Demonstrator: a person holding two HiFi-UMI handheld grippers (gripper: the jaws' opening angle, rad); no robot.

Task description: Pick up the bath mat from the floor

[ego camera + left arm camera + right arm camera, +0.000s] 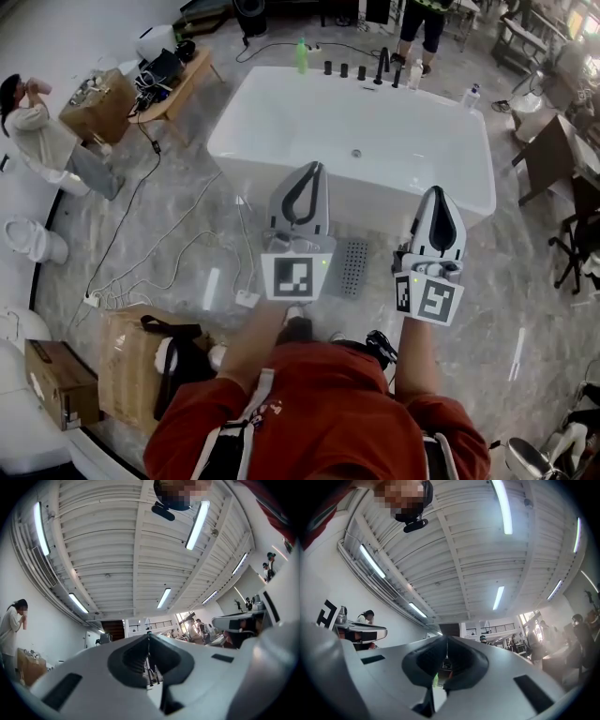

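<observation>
1. Centrally in the head view, a white bathtub [309, 112] is seen, and the grey bath mat [352, 269] is laid flat on the floor [506, 272] just beside the bathtub's near wall. The left gripper [307, 169] and the right gripper [437, 191] are held up in front of that near wall. The mat is seen between them and is touched by neither.
2. By the left gripper view, the left gripper [148, 635] is shown with its jaws pressed fully together, and nothing is held. Only ceiling strip lights [197, 524] are seen beyond the tips.
3. By the right gripper view, the right gripper [446, 640] is likewise shown closed tip to tip, and nothing is gripped.
</observation>
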